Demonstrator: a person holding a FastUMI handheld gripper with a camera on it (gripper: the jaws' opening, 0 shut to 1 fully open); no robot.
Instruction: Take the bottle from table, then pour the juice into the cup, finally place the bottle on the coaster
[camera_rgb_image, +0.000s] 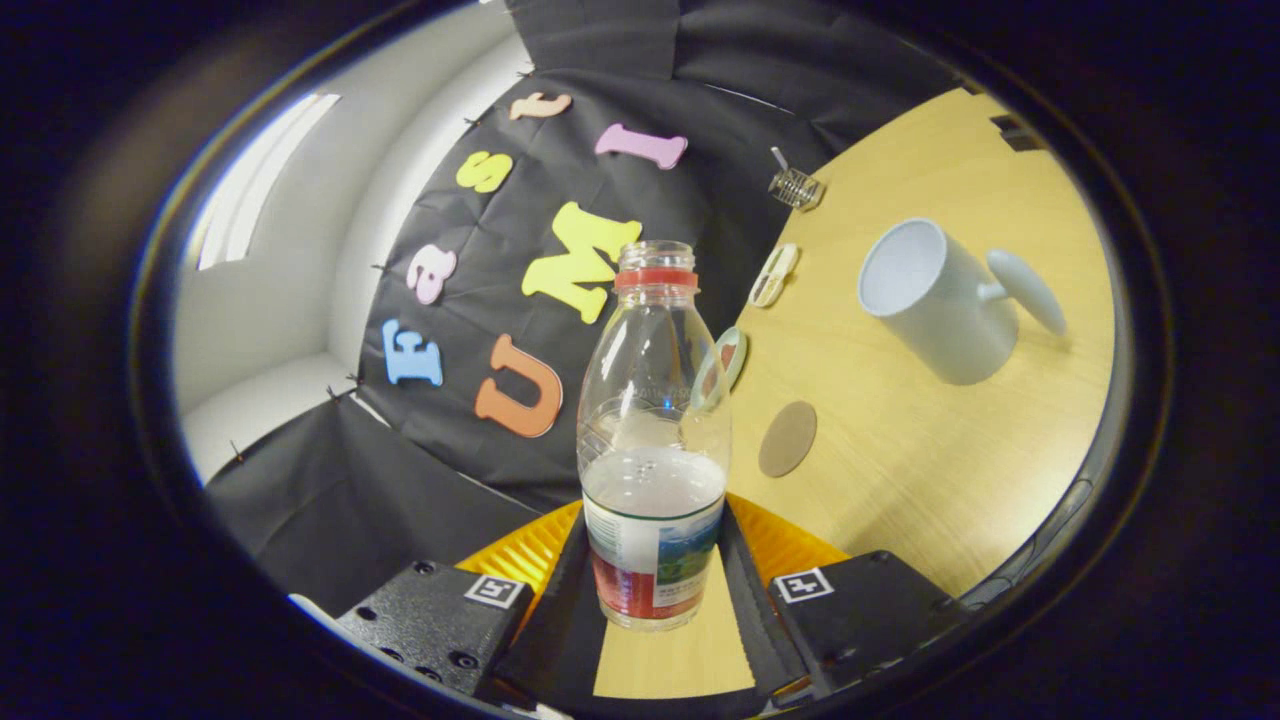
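Observation:
A clear plastic bottle (652, 420) with a red neck ring and no cap stands between my fingers, about a third full of clear liquid. My gripper (655, 560) is shut on its labelled lower part, one finger pressing on each side. Tabletop wood shows under the bottle's base, which looks lifted off the table. A white mug (935, 300) sits beyond the fingers to the right, its mouth empty and its handle pointing away from the bottle. A round brown coaster (787, 438) lies flat between the bottle and the mug. The table looks slanted relative to the bottle.
On the wooden table (930, 480), a small green-rimmed round thing (732, 352) lies just behind the bottle. Further back are a white oval thing (773, 275) and a metal coil-like thing (796, 187). The black booth wall stands behind the table.

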